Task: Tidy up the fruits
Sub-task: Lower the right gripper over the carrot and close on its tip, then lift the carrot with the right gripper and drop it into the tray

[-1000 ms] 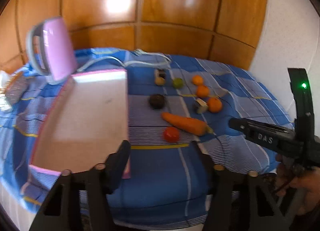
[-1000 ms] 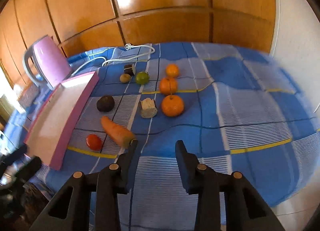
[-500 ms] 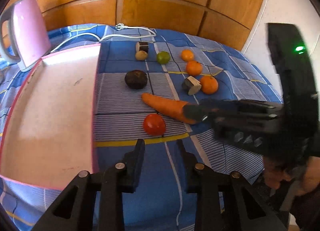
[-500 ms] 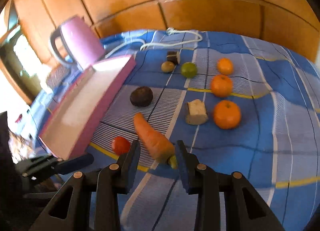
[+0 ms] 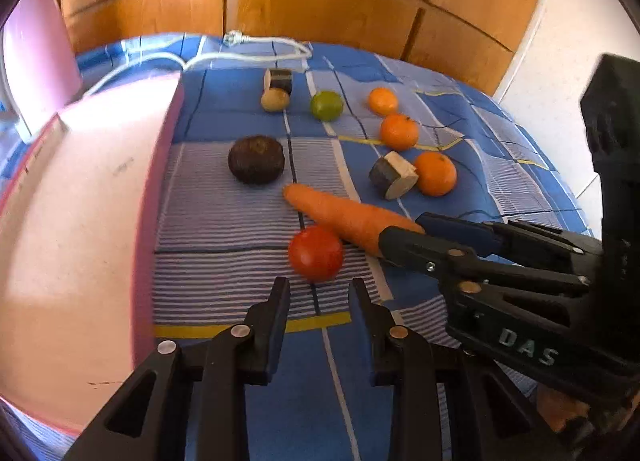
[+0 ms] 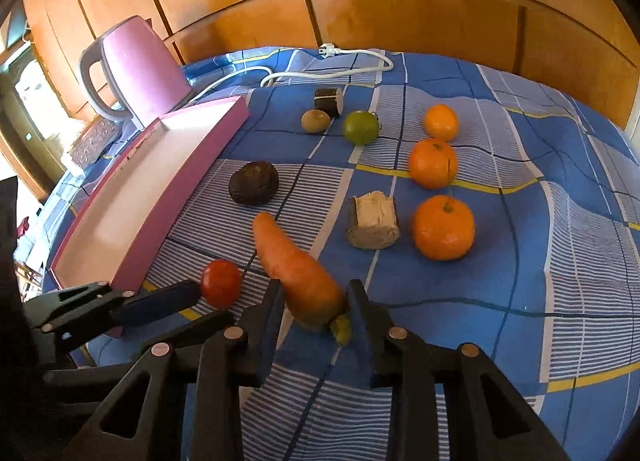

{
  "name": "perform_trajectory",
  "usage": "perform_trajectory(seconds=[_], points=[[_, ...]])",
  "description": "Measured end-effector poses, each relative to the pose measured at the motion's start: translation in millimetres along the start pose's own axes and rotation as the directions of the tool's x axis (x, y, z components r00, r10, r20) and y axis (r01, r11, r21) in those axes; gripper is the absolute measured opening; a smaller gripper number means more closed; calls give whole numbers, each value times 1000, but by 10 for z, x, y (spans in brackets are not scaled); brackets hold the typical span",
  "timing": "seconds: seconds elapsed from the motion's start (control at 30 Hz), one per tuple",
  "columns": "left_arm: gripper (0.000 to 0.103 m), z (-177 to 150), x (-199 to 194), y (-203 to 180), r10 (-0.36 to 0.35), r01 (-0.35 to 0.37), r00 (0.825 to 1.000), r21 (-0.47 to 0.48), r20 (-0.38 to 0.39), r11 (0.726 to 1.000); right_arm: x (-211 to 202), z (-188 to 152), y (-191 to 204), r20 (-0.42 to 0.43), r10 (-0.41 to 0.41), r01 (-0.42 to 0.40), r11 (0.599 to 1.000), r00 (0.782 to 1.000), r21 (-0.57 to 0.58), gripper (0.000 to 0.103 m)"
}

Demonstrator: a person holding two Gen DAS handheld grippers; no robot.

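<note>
On the blue checked cloth (image 6: 520, 301) covering the tabletop, the fruits and vegetables are lying in a loose group beside a pink tray (image 6: 132, 229). The right gripper (image 6: 316, 301) is reaching over the thick end of the carrot (image 6: 298, 273), its fingers (image 6: 264, 325) spread on either side of that end; whether they are touching it I cannot tell. The left gripper (image 5: 318, 297) is hovering just short of the red tomato (image 5: 316, 253), its fingers (image 5: 268, 325) spread apart and gripping nothing. The tomato is sitting right against the carrot's side.

Beyond the carrot, a dark round fruit (image 6: 253, 183) is lying near the tray's wall. A pale cut chunk (image 6: 373, 221) is resting just beside the nearest of three oranges (image 6: 443, 227), which are running in a line away from the camera. Farther back, a green lime (image 6: 360, 127), a small brownish fruit (image 6: 315, 121) and a dark cut piece (image 6: 329, 102) are sitting close together. A pink kettle (image 6: 136, 73) is standing behind the tray, with a white cord (image 6: 320, 73) trailing across the cloth.
</note>
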State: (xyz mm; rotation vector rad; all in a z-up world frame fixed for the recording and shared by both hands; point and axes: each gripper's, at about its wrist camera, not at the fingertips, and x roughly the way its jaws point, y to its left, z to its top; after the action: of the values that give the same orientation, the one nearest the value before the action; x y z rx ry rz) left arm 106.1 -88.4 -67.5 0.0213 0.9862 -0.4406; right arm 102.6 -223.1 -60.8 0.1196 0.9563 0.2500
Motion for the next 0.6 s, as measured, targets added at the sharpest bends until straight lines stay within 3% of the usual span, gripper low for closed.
perform_trajectory(seconds=[0.07, 0.17, 0.6], points=[[13, -4, 9, -17, 16, -16, 1000, 9, 11, 1000, 18, 0, -22, -4, 21, -20, 1000, 1000, 15, 34], [5, -22, 21, -33, 28, -28, 999, 18, 25, 999, 74, -13, -38, -20, 52, -51, 998, 998, 38, 35], [1, -95, -159, -90, 55, -59, 995, 43, 87, 997, 73, -64, 49, -2, 15, -15, 1000, 1000, 27, 36]])
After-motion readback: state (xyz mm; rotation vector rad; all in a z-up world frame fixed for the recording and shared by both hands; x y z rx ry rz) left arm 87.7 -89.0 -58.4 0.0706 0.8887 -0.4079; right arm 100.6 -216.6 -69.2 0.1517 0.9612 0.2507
